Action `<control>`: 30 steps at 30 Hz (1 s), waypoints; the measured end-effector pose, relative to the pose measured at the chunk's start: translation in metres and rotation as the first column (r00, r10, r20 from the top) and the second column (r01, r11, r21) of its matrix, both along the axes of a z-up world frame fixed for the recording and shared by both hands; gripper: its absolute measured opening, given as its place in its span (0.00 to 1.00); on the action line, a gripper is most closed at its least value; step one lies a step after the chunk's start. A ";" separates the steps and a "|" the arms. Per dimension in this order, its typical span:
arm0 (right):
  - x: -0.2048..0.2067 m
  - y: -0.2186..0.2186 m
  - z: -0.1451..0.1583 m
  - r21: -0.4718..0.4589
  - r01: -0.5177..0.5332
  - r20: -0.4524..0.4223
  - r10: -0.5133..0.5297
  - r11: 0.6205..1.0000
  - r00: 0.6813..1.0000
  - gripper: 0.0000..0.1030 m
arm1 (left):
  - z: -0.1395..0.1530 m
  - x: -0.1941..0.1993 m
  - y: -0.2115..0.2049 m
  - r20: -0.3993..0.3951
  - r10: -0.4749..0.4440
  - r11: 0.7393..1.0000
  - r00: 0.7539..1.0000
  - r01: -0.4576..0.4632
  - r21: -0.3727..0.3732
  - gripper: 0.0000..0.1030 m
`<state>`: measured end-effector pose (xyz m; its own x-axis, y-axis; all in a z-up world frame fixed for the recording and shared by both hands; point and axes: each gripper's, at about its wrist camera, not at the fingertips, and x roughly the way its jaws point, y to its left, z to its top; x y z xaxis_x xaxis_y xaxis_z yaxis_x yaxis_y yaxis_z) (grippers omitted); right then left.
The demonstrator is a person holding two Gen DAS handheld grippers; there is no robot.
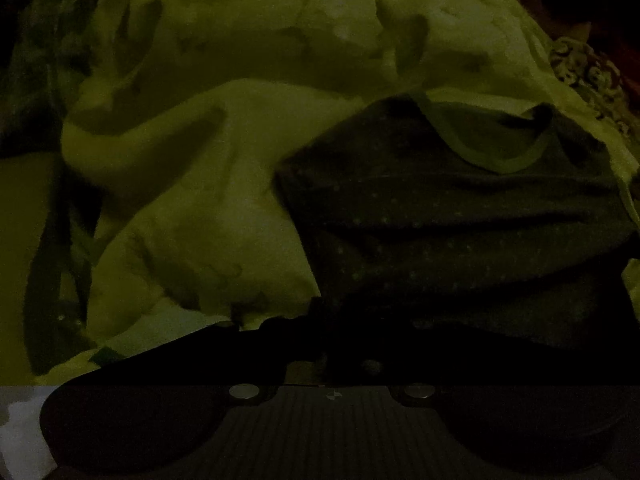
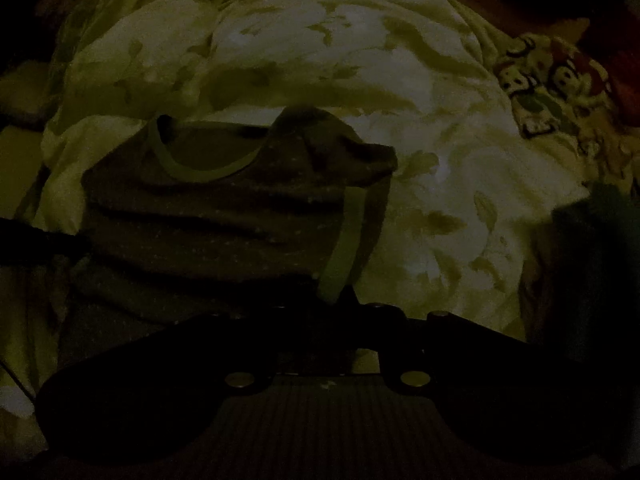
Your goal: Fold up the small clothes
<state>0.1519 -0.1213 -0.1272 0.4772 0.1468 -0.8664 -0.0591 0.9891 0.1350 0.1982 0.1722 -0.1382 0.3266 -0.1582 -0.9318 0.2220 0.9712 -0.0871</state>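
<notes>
Nearest the lens we are seeing the dark body of the left gripper (image 1: pixel 320 332), and in this dim light we cannot tell how wide its jaws are standing or whether they have any cloth. The same is holding for the right gripper (image 2: pixel 344 304): the fingers are merging into shadow, with a pale trim strip (image 2: pixel 344 236) running down toward them, touching or just short, we cannot tell which.

Just beyond both tools the small dark dotted top (image 1: pixel 448 216) is lying on the pale leaf-print bedcover (image 1: pixel 192 200). From the left gripper it is sitting ahead and to the right; from the right gripper it (image 2: pixel 216 208) is ahead and to the left, so we are judging it to be lying between the two, its hem nearest us and its neckline (image 2: pixel 204 168) farthest. Neither hand is looking clearly nearer.

Farther off, the right view is showing a cartoon-print fabric (image 2: pixel 556 92) more plainly than the left.
</notes>
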 end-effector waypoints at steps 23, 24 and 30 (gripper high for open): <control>-0.078 -0.043 0.031 0.176 -0.030 -0.094 0.047 0.984 0.994 0.50 | 0.029 -0.081 0.020 -0.096 -0.016 0.994 0.995 0.006 -0.105 1.00; -0.088 -0.043 0.028 0.188 -0.027 -0.117 0.050 0.982 0.992 0.50 | 0.024 -0.089 0.017 -0.122 -0.043 0.994 0.992 0.030 -0.107 1.00; -0.131 -0.037 0.010 0.232 -0.022 -0.221 0.075 0.972 0.972 0.50 | -0.003 -0.141 0.002 -0.212 -0.143 0.988 0.967 0.126 -0.093 1.00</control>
<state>0.0209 -0.1580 -0.1176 0.2595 0.3701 -0.8920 -0.0483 0.9275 0.3707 0.0567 0.1738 -0.1408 0.0887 -0.2621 -0.9610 0.3174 0.9219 -0.2221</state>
